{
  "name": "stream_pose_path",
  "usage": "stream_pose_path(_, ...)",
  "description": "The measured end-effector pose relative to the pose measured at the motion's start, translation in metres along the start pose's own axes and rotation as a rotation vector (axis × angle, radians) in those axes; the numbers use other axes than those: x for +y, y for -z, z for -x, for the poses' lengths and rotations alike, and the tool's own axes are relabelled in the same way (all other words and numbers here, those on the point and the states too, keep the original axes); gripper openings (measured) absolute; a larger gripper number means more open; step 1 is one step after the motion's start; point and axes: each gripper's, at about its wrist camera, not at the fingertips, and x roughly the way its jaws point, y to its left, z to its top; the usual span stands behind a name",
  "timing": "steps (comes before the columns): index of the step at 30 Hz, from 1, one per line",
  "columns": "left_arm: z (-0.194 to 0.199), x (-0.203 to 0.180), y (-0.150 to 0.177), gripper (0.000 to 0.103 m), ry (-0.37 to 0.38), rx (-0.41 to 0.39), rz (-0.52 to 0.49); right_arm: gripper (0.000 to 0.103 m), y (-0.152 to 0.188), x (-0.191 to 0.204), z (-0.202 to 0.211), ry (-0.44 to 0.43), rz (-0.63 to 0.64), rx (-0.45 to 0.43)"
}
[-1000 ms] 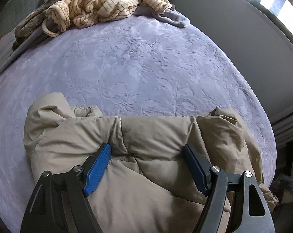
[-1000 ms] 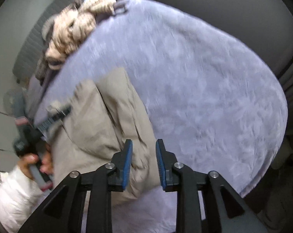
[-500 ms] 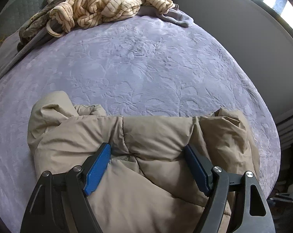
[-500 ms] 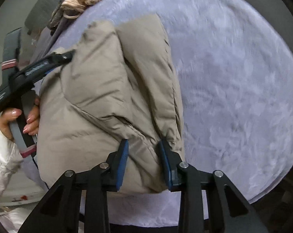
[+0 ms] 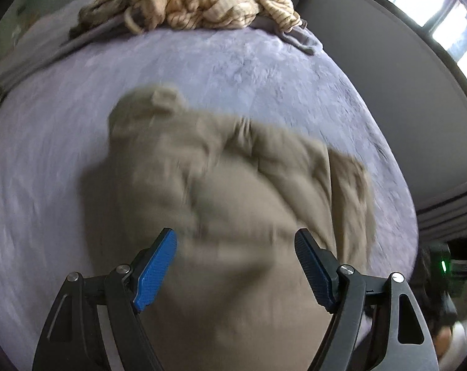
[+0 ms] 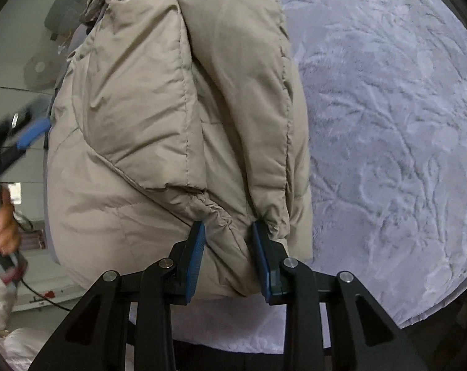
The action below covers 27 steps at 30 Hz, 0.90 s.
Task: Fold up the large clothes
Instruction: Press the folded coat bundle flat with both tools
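Note:
A beige puffer jacket [image 5: 221, 191] lies folded in a bundle on the lilac bedspread [image 5: 233, 61]. In the left wrist view it is blurred. My left gripper [image 5: 235, 247] is open, jaws wide apart over the jacket's near part, holding nothing. In the right wrist view the jacket [image 6: 159, 117] fills the middle and left. My right gripper [image 6: 228, 241] is shut on a bunched fold at the jacket's near edge. The left gripper's blue pad [image 6: 32, 133] shows blurred at the jacket's left side.
A heap of striped cream and dark clothes [image 5: 202, 3] lies at the far end of the bed. A grey wall panel [image 5: 388, 61] runs along the bed's right side. The embossed bedspread [image 6: 388, 123] lies bare to the right of the jacket.
My left gripper has pulled back off the jacket, which now sits farther from it and blurred. My right gripper has moved in and closed on the jacket's near edge.

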Motion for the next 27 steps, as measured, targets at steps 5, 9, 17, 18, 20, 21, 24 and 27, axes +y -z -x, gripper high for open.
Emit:
stream_pose_path(5,-0.006,0.012,0.061,0.089,-0.022,0.059,0.012,0.033,0.0,0.0,-0.008,-0.032,-0.008,0.036)
stream_pose_path(9,-0.019,0.03,0.082,0.095,0.02,0.074,0.104,0.033,-0.005,0.003,-0.016,-0.006,0.001,0.043)
stream_pose_path(17,0.0,0.036,0.082,0.095,0.009,0.061,0.111,0.036,-0.007,0.029,0.001,0.091,-0.024,-0.012)
stream_pose_path(18,0.008,0.037,0.082,0.095,0.004,0.054,0.105,0.036,-0.004,0.032,0.005,0.104,-0.027,-0.025)
stream_pose_path(20,0.018,0.04,0.082,0.095,0.003,0.039,0.095,0.036,-0.002,0.042,0.017,0.126,-0.032,-0.066)
stream_pose_path(21,0.023,0.042,0.082,0.095,0.0,0.036,0.093,0.036,-0.001,0.047,0.024,0.133,-0.033,-0.092)
stream_pose_path(24,0.034,0.053,0.083,0.095,-0.003,0.034,0.105,0.042,0.011,0.057,0.038,0.142,-0.06,-0.158)
stream_pose_path(27,0.041,0.059,0.084,0.103,-0.014,0.016,0.103,0.043,0.026,0.063,0.049,0.147,-0.083,-0.201)
